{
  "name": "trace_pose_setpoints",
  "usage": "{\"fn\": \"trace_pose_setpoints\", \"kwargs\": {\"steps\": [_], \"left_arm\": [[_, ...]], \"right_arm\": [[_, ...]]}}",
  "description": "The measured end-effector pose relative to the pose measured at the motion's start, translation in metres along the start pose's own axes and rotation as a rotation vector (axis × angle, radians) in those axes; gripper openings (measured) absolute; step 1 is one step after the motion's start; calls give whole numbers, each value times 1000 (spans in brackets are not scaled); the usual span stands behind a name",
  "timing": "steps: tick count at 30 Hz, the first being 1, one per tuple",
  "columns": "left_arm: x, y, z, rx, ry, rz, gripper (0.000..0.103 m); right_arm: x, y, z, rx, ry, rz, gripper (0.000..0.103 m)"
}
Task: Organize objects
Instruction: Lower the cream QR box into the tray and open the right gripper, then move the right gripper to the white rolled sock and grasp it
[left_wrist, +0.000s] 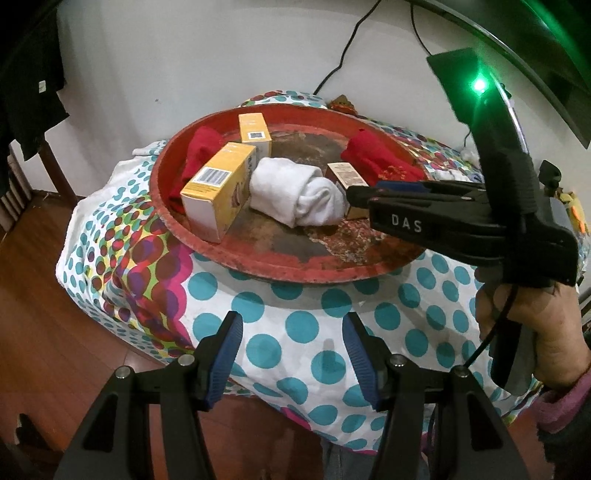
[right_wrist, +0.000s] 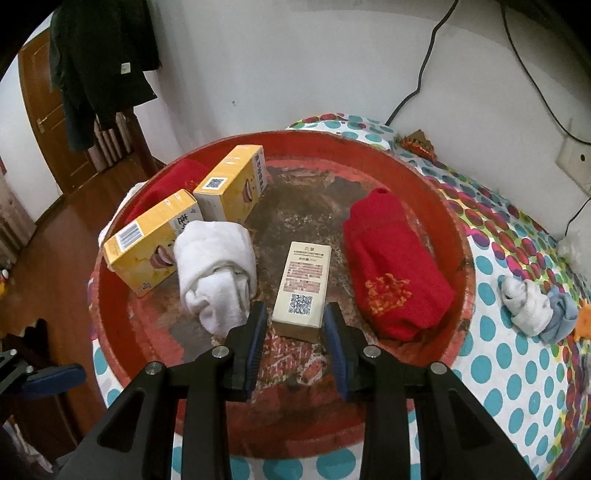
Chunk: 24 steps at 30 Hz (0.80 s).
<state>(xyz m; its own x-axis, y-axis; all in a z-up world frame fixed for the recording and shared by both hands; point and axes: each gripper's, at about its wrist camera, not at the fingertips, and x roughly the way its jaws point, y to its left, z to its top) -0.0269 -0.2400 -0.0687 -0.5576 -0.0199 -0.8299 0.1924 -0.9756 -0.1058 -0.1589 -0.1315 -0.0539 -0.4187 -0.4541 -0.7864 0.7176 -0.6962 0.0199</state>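
A worn round red tray (right_wrist: 456, 221) lies on a dotted tablecloth (left_wrist: 303, 325). It holds two yellow boxes (right_wrist: 147, 240) (right_wrist: 231, 184), a rolled white sock (right_wrist: 216, 258), two red socks (right_wrist: 391, 277) (right_wrist: 166, 188) and a small beige box (right_wrist: 304, 280) lying flat. My right gripper (right_wrist: 295, 314) straddles the beige box's near end, its blue pads (right_wrist: 258, 325) a sliver off the sides. In the left wrist view the right gripper (left_wrist: 354, 197) reaches in from the right over that beige box (left_wrist: 347, 173). My left gripper (left_wrist: 291, 321) hangs open and empty over the cloth, short of the tray (left_wrist: 258, 260).
A white sock bundle (right_wrist: 528, 302) and a pale blue one (right_wrist: 561, 317) lie on the cloth right of the tray. Cables (right_wrist: 424, 62) and a wall socket (right_wrist: 576, 162) sit behind. Wooden floor (left_wrist: 44, 314) drops away past the table's left edge; dark clothes (right_wrist: 99, 66) hang at the back left.
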Motion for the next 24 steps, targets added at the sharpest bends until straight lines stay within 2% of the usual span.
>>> {"fn": "trace_pose_setpoints", "kwargs": {"steps": [7, 12, 17, 24], "left_arm": [[2, -9, -2, 32, 4, 0, 58], [5, -19, -5, 63, 16, -1, 58], [6, -32, -8, 113, 12, 8, 58], [8, -46, -13, 153, 16, 4, 58]], "right_arm": [[-23, -14, -10, 36, -29, 12, 38], [-45, -40, -26, 72, -50, -21, 41], [-60, -90, -50, 171, -48, -81, 43], [-81, -171, -86, 293, -43, -220, 46]]}}
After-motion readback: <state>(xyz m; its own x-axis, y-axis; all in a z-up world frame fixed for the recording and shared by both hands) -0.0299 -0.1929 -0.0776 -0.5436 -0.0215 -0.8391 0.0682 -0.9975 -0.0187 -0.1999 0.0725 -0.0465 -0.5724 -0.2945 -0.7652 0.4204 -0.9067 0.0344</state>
